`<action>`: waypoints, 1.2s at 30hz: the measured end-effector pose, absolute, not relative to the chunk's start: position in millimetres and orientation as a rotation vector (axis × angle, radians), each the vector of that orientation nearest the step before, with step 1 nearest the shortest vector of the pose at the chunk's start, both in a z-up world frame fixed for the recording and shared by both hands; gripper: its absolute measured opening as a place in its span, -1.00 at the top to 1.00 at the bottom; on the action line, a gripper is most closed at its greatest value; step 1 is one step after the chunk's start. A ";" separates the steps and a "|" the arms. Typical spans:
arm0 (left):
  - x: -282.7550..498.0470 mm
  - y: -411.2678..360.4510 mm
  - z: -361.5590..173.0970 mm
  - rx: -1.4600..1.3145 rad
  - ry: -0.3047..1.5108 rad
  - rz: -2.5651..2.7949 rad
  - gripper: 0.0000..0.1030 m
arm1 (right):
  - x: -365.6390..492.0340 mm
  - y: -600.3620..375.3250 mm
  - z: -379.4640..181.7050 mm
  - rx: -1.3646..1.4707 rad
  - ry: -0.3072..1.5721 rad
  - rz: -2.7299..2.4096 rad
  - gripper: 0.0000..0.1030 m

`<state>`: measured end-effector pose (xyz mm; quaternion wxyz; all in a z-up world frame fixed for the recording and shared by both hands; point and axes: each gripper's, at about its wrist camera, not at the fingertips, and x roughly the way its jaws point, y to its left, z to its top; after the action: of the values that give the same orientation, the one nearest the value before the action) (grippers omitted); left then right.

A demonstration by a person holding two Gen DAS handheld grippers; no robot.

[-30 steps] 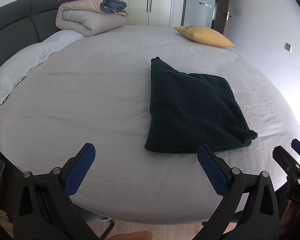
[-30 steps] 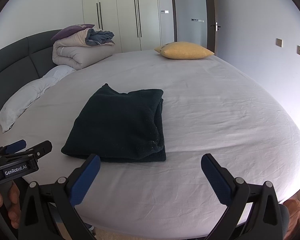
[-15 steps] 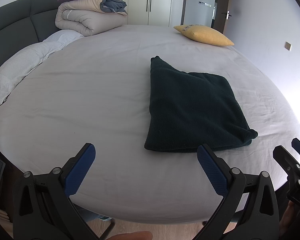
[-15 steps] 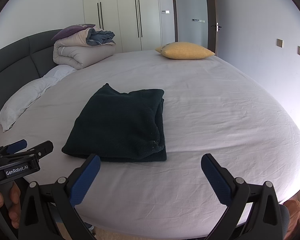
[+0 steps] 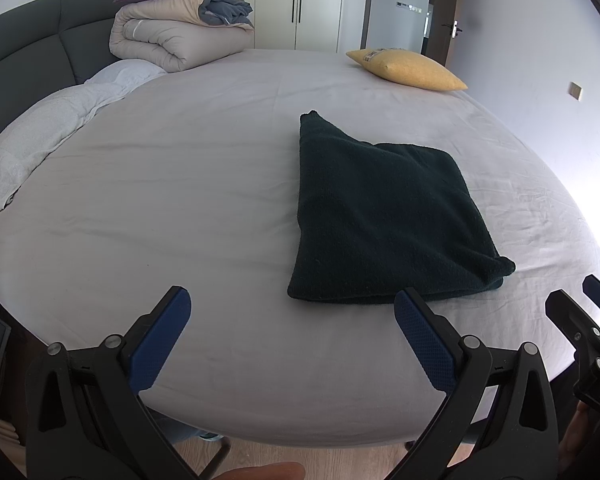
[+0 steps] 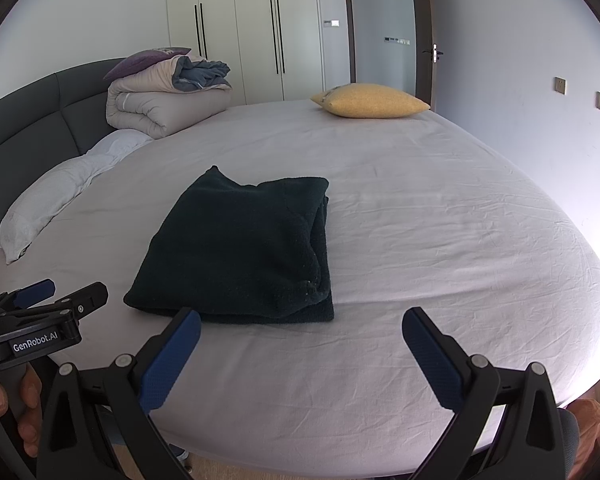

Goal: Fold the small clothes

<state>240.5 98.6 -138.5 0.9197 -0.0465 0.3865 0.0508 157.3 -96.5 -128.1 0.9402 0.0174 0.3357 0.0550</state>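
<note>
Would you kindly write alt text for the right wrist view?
A folded dark garment lies on a bed, just beyond the open right tool. The left tool, also open, shows at the left edge; a yellow pillow and rolled duvet sit at the far side.

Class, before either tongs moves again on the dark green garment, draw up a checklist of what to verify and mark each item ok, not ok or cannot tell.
1. Left tongs open and empty: ok.
2. Right tongs open and empty: ok.
3. Dark green garment folded into a compact block, flat on the bed sheet: ok.
4. Edges aligned: not ok; one corner pokes out at the far end, and layers bulge on the right side in the right wrist view.
5. Sheet around the garment free of other things; yellow pillow and rolled duvet lie far off: ok.
6. More clothes waiting to be folded: cannot tell.
</note>
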 end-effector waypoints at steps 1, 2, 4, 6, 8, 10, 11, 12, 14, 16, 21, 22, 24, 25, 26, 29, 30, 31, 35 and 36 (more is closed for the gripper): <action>240.7 98.9 -138.4 -0.096 0.794 0.104 -1.00 | 157.2 -96.2 -128.0 0.035 0.685 0.111 -1.00; 240.7 99.0 -138.3 -0.096 0.794 0.104 -1.00 | 157.1 -96.1 -127.9 0.036 0.685 0.112 -1.00; 240.3 98.6 -138.2 -0.095 0.794 0.104 -1.00 | 156.8 -95.9 -128.0 0.036 0.684 0.111 -1.00; 240.6 99.1 -138.2 -0.096 0.794 0.104 -1.00 | 156.8 -95.7 -128.1 0.036 0.685 0.111 -1.00; 240.9 99.4 -138.2 -0.096 0.795 0.104 -1.00 | 156.7 -95.5 -127.9 0.037 0.685 0.111 -1.00; 240.9 99.5 -138.1 -0.096 0.794 0.104 -1.00 | 156.3 -95.2 -127.6 0.037 0.685 0.112 -1.00; 241.0 99.6 -138.1 -0.095 0.794 0.104 -1.00 | 156.5 -95.3 -128.0 0.037 0.685 0.111 -1.00; 241.1 99.8 -138.1 -0.095 0.795 0.104 -1.00 | 156.6 -95.3 -128.0 0.037 0.685 0.111 -1.00; 241.2 99.9 -138.0 -0.095 0.795 0.103 -1.00 | 155.4 -94.3 -127.7 0.037 0.685 0.111 -1.00; 241.1 100.0 -138.0 -0.095 0.795 0.103 -1.00 | 155.6 -94.5 -127.8 0.037 0.685 0.112 -1.00; 240.8 99.9 -137.8 -0.095 0.795 0.103 -1.00 | 154.5 -93.9 -127.8 0.042 0.685 0.113 -1.00; 241.1 100.3 -137.8 -0.095 0.795 0.103 -1.00 | 153.6 -93.3 -127.8 0.043 0.686 0.114 -1.00; 241.3 100.7 -137.7 -0.096 0.795 0.102 -1.00 | 152.7 -92.9 -127.8 0.044 0.686 0.116 -1.00; 241.3 100.7 -137.8 -0.096 0.795 0.102 -1.00 | 152.8 -93.0 -127.8 0.044 0.686 0.116 -1.00; 241.3 100.5 -137.8 -0.096 0.796 0.103 -1.00 | 152.8 -92.9 -127.7 0.044 0.687 0.115 -1.00; 241.5 100.5 -138.5 -0.096 0.799 0.101 -1.00 | 152.8 -92.8 -127.6 0.045 0.687 0.115 -1.00; 241.5 100.5 -139.1 -0.103 0.805 0.097 -1.00 | 153.0 -93.1 -127.7 0.045 0.687 0.116 -1.00; 241.1 100.5 -140.0 -0.109 0.810 0.092 -1.00 | 153.1 -93.2 -127.7 0.045 0.687 0.116 -1.00; 239.9 100.3 -140.8 -0.100 0.803 0.092 -1.00 | 151.6 -92.1 -128.5 0.049 0.690 0.117 -1.00; 238.9 99.8 -140.8 -0.094 0.799 0.092 -1.00 | 151.2 -91.5 -128.8 0.051 0.691 0.118 -1.00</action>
<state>238.9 99.8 -140.8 0.9191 -0.0457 0.3887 0.0449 151.2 -91.5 -128.8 0.9389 0.0248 0.3385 0.0576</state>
